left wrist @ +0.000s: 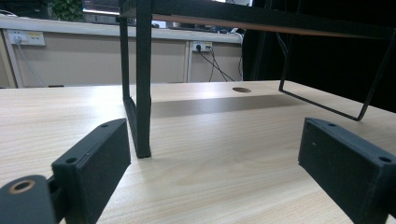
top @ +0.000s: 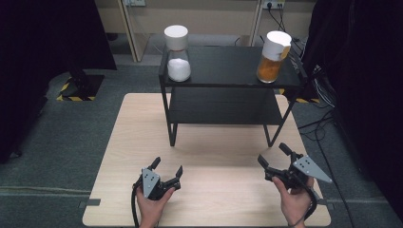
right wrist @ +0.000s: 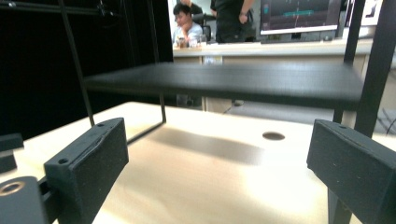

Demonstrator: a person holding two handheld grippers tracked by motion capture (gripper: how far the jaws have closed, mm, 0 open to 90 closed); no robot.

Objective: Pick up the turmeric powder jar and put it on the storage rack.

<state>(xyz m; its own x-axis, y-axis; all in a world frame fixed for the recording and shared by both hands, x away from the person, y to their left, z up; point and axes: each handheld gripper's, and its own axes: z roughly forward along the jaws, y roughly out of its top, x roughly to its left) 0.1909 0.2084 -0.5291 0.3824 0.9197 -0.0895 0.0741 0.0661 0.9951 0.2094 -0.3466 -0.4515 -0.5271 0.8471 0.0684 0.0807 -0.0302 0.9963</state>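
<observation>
High view: resting low over the wooden table (top: 123,142), left gripper (top: 167,171) and right gripper (top: 272,156) both spread wide, grasping nothing, facing the black shelf (top: 223,111).

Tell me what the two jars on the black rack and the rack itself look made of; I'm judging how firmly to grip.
Left jar: clear glass or hard plastic, glossy, white powder visible through it, matte white lid. Right jar: the same clear wall, orange contents, white lid. Rack: probably painted metal, thin straight black legs, matte shelves. Table: pale wood-grain, likely laminate.
</observation>
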